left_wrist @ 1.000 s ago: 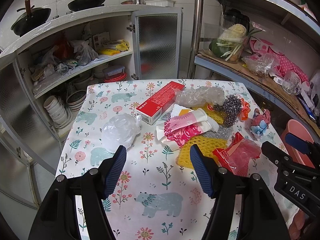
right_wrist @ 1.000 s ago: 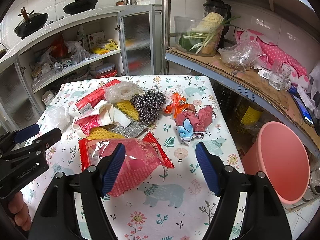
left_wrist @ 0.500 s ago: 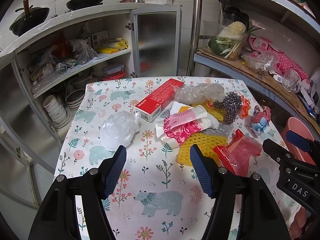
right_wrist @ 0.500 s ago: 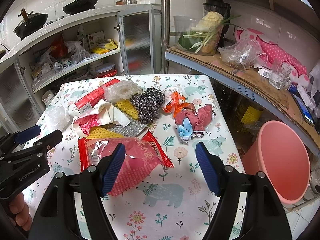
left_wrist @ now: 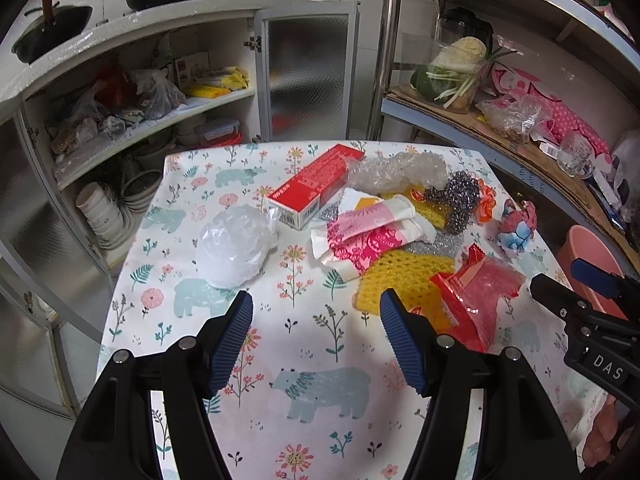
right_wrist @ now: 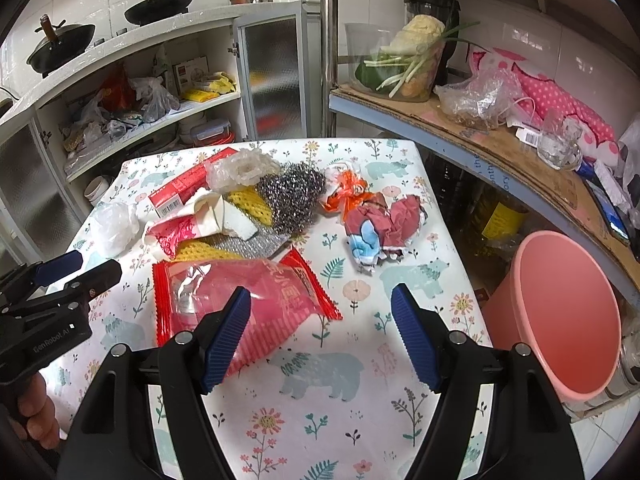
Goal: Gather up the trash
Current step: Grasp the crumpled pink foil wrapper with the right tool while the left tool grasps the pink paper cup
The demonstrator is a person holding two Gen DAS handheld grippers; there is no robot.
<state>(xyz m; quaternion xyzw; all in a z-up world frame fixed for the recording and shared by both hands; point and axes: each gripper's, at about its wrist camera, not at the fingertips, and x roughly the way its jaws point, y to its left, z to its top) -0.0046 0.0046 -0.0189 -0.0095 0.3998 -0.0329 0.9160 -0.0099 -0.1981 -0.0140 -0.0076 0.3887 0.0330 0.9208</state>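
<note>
Trash lies heaped on the floral tablecloth (left_wrist: 320, 344): a clear plastic bag (left_wrist: 234, 246), a red carton (left_wrist: 316, 190), a pink-and-white wrapper (left_wrist: 364, 232), yellow netting (left_wrist: 400, 276), a steel scourer (right_wrist: 294, 200), a crumpled red-and-blue paper (right_wrist: 380, 232) and a red snack packet (right_wrist: 240, 300). My left gripper (left_wrist: 316, 340) hovers open over bare cloth, short of the bag. My right gripper (right_wrist: 320, 336) is open too, its left finger over the snack packet. A pink bin (right_wrist: 560, 312) stands off the table's right side.
An open cupboard (left_wrist: 132, 120) with bowls and bags sits behind the table on the left. A metal rack shelf (right_wrist: 480, 136) with vegetables, bags and a glass overhangs the right side. A steel post (left_wrist: 380, 52) rises at the table's back edge.
Both grippers have drifted back a little from the pile and stay open. Nothing on the table has moved.
</note>
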